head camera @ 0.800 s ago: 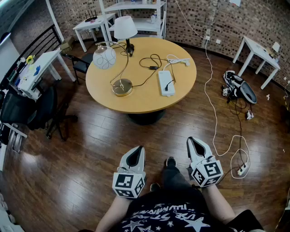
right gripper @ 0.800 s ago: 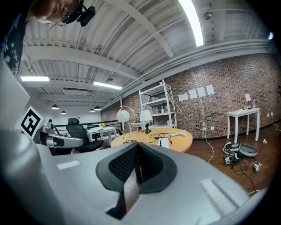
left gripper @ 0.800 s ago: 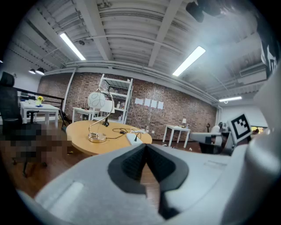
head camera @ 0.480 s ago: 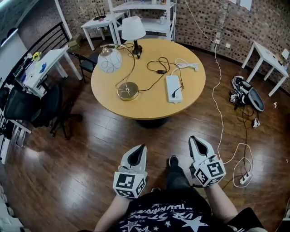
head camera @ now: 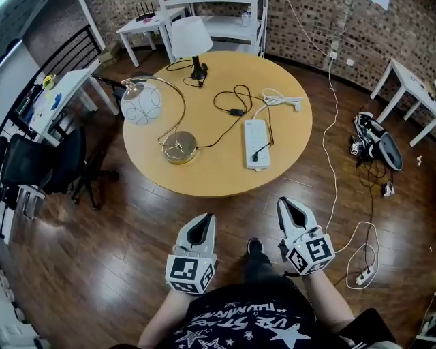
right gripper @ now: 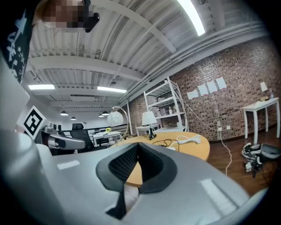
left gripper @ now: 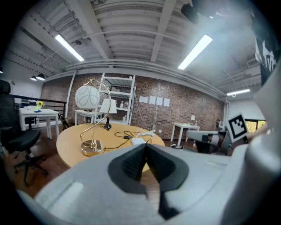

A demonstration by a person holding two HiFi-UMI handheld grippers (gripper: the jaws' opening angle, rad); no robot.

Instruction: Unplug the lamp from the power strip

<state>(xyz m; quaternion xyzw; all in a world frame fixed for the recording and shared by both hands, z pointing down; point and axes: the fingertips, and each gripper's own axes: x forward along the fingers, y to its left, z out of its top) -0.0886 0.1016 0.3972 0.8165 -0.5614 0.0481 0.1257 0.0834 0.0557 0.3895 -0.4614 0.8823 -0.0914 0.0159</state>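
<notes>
A white power strip [head camera: 257, 144] lies on the round wooden table [head camera: 204, 177], with a black plug [head camera: 254, 158] in its near end. The plug's black cord [head camera: 231, 95] loops back across the tabletop. A brass-based lamp [head camera: 180, 146] with a globe shade [head camera: 142, 108] stands at the table's left. A white-shaded lamp [head camera: 189, 37] stands at its far side. My left gripper [head camera: 208, 218] and right gripper [head camera: 283, 203] hover low over the floor, short of the table. Both are shut with nothing between the jaws. From the left gripper [left gripper: 145, 147] and right gripper [right gripper: 137, 147] views the table lies ahead.
A white cord bundle [head camera: 279, 101] lies on the table's right. White side tables [head camera: 54, 102], a black chair [head camera: 41, 163] and shelving [head camera: 225, 20] ring the room. A bag [head camera: 378, 143] and a floor power strip [head camera: 361, 276] with trailing cords lie at right.
The head view has shifted, so the table sits lower and a little closer in the frame. Both grippers stay shut and low in front of the body.
</notes>
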